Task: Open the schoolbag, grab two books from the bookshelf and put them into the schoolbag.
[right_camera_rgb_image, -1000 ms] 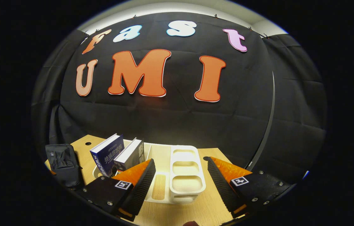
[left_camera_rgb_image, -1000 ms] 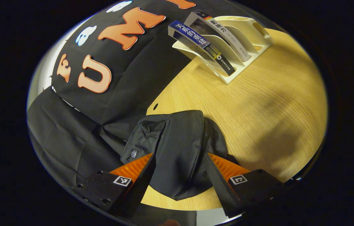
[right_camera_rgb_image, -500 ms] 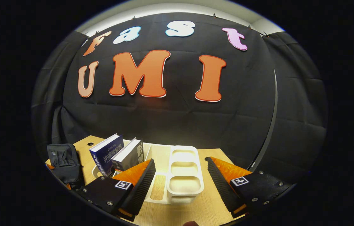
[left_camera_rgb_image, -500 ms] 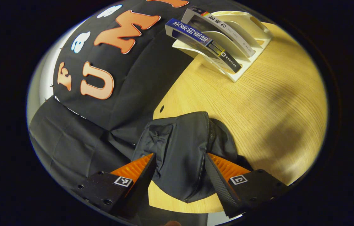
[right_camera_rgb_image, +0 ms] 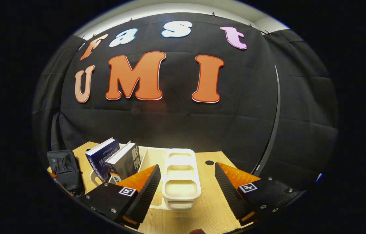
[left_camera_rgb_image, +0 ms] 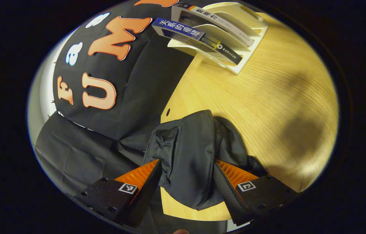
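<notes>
Our left gripper (left_camera_rgb_image: 186, 177), jaws wide, straddles the zipped black schoolbag (left_camera_rgb_image: 189, 152) at the table (left_camera_rgb_image: 267, 107) edge; our right gripper (right_camera_rgb_image: 186, 182), jaws wide and empty, faces the white bookshelf (right_camera_rgb_image: 181, 177) holding two books (right_camera_rgb_image: 114, 159).

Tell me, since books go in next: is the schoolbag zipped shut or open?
Shut, as far as shows. In the left gripper view the schoolbag stands on the table with its zipper line closed and no opening visible.
</notes>
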Tool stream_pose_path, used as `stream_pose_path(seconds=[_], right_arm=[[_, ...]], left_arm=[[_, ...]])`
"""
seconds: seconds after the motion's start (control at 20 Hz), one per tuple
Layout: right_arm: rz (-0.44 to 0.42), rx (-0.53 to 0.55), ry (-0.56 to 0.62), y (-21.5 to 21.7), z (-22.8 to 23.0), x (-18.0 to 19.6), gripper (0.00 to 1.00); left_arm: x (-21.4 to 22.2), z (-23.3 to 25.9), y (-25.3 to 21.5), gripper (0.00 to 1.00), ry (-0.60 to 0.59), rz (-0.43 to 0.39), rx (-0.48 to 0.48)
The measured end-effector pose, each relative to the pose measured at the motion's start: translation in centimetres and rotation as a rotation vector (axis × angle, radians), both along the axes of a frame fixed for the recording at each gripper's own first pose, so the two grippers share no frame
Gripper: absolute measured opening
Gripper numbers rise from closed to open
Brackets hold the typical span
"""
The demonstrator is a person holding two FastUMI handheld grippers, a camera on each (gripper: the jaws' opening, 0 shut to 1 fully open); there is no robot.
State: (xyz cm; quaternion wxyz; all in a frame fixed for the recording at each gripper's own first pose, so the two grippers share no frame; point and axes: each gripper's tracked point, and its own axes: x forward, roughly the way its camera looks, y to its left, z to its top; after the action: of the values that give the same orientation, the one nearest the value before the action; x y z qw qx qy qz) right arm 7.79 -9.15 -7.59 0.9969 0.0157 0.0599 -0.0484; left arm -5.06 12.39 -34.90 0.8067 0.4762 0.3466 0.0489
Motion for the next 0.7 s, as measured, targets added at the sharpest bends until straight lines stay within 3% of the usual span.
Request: stream_pose_path(seconds=[0.15, 0.45, 0.55, 0.7], right_arm=[[-0.005, -0.002, -0.001, -0.1, 0.2, 0.1, 0.98], [-0.009, -0.013, -0.007, -0.4, 0.6, 0.4, 0.98], [-0.014, -0.02, -0.011, -0.7, 0.7, 0.6, 0.98], [0.005, -0.018, -0.005, -0.6, 1.0, 0.8, 0.98]], left_arm=[[1.6, 0.5, 0.9, 0.96, -0.01, 0.02, -0.003], [5.5, -0.5, 2.3, 0.92, 0.073, -0.021, -0.03], [6.1, -0.3, 2.8, 0.81, 0.101, -0.017, -0.056], [6.5, 0.5, 2.7, 0.52, 0.156, -0.004, -0.133]])
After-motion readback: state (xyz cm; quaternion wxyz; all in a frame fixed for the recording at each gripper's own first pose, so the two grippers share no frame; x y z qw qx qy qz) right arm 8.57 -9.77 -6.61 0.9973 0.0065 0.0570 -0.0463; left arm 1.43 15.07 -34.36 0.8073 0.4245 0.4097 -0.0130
